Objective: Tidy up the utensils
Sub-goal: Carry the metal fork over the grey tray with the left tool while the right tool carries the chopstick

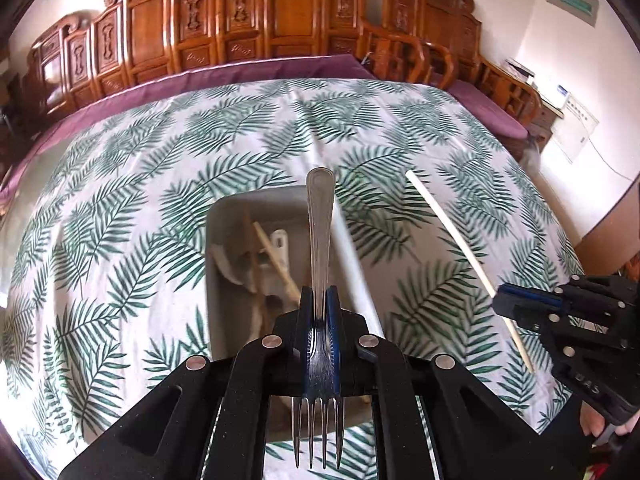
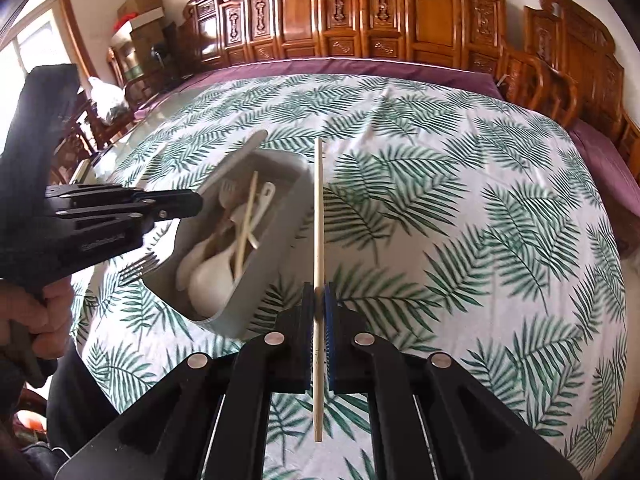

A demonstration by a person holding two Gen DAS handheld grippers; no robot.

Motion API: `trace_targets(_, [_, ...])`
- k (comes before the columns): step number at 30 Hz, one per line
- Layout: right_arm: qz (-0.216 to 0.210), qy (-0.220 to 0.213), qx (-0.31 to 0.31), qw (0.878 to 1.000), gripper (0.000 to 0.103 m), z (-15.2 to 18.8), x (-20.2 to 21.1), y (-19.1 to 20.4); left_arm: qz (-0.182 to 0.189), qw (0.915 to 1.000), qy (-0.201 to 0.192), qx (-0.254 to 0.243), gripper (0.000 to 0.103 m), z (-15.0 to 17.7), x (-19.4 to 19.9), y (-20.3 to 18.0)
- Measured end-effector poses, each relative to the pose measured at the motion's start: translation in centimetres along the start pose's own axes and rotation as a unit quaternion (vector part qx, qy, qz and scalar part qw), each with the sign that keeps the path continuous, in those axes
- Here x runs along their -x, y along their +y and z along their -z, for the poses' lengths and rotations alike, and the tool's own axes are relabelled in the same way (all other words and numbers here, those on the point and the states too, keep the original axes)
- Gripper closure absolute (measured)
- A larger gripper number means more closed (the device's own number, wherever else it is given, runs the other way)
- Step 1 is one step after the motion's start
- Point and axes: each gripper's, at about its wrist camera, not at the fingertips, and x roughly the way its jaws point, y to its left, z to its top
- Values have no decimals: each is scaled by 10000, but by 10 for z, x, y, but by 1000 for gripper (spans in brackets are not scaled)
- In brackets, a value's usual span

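Left gripper (image 1: 320,304), bottom centre of the left wrist view, is clenched on a metal fork (image 1: 320,248): handle points up-frame, tines hang at the bottom edge. Directly behind it sits a grey tray (image 1: 224,216) on the leaf-print tablecloth (image 1: 120,200), w/ pale spoons and sticks inside, blurred.

Right gripper (image 2: 319,300), bottom centre of the right wrist view, is clamped on a single wooden chopstick (image 2: 318,208), which runs near vertical thru mid-frame. Tray is left of centre there, just beside the chopstick. A hand (image 2: 28,320) at lower left holds the other gripper's grip. Carved wooden chairs (image 2: 360,16) line the top.
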Motion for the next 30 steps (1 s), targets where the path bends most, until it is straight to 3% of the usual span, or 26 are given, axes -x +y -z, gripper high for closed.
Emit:
trace_targets(9, [-89,86,182,9998,97,-14,-13,23,102,9995,121,284,96,2,-16,28])
trace_targets(22, [-286,178,289,9990,97,-33,-35,55,-50,9993,-182,321,96,7,8,53])
trace_targets(30, [-467,277,-59,9985,97,-42,-63,67,-184,9980,-407,445,84,20,36,76])
